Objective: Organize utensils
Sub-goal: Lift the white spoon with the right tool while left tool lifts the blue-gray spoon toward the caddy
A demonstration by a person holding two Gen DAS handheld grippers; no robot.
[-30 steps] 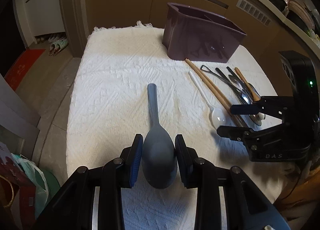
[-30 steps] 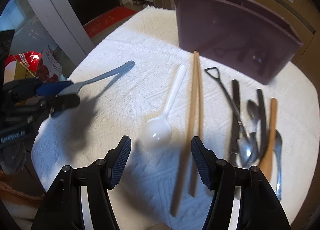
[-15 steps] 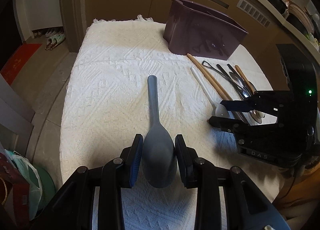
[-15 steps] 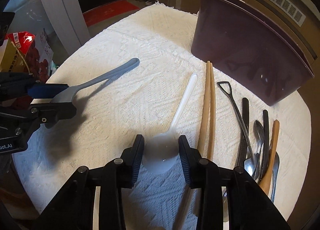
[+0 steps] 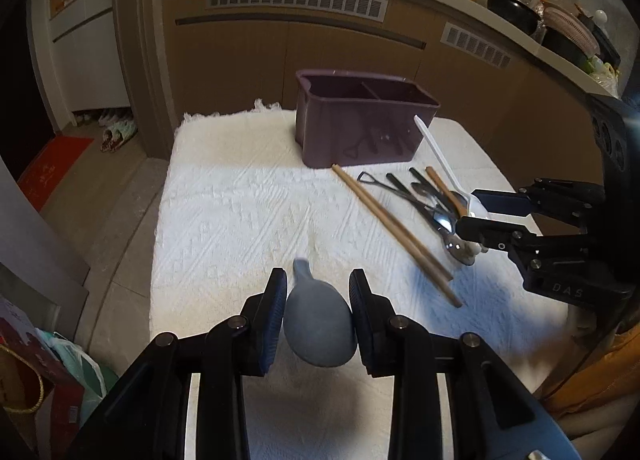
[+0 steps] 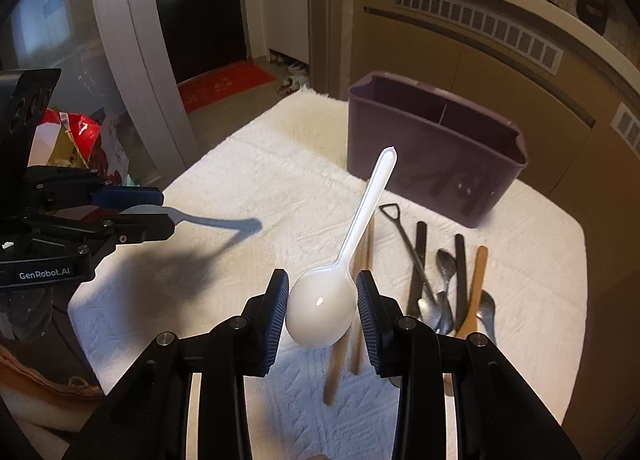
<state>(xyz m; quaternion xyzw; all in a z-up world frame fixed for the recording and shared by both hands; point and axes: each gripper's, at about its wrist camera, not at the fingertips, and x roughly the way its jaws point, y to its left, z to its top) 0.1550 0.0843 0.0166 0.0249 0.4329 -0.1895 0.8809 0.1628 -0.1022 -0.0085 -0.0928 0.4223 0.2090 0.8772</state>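
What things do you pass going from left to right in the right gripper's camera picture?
left gripper holding the blue-grey spoon → white spoon in the right gripper → wooden chopsticks → wooden-handled spoon

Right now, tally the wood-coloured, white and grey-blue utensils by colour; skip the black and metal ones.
Wood-coloured: 3, two chopsticks and the wooden spoon
White: 1, the white spoon
Grey-blue: 1, the rice paddle
Total: 5
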